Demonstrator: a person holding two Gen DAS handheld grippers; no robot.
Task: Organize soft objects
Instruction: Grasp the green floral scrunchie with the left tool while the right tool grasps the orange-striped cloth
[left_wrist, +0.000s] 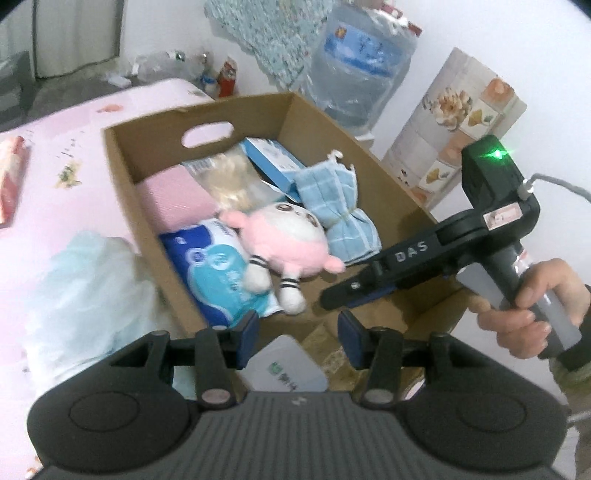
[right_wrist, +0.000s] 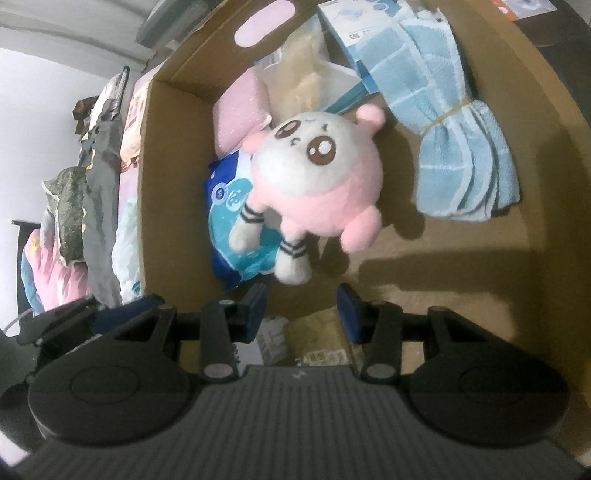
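The plush toy (right_wrist: 314, 177) lies in the middle of the cardboard box (right_wrist: 162, 177), leaning on the blue-and-white soft pack (right_wrist: 236, 229) at centre left, with the pink folded cloth (right_wrist: 236, 114) above it and the tied blue towel bundle (right_wrist: 461, 155) at the right. The right claw (right_wrist: 301, 314) hangs just below the toy's feet in the lower middle of the frame, its jaws partly apart and holding nothing. In the left wrist view the left claw (left_wrist: 299, 338) sits at lower centre over the box's near edge, also partly apart and empty.

The step in hand looks like settling things inside the box. To do it well, the right claw should come down over the toy's round body, not a thin leg, and close gently, since the stuffing gives. Keep the left claw clear of the box wall. A white-and-green bag (left_wrist: 74, 295) still waits on the pink bed (left_wrist: 74, 147) at the left of the frame.
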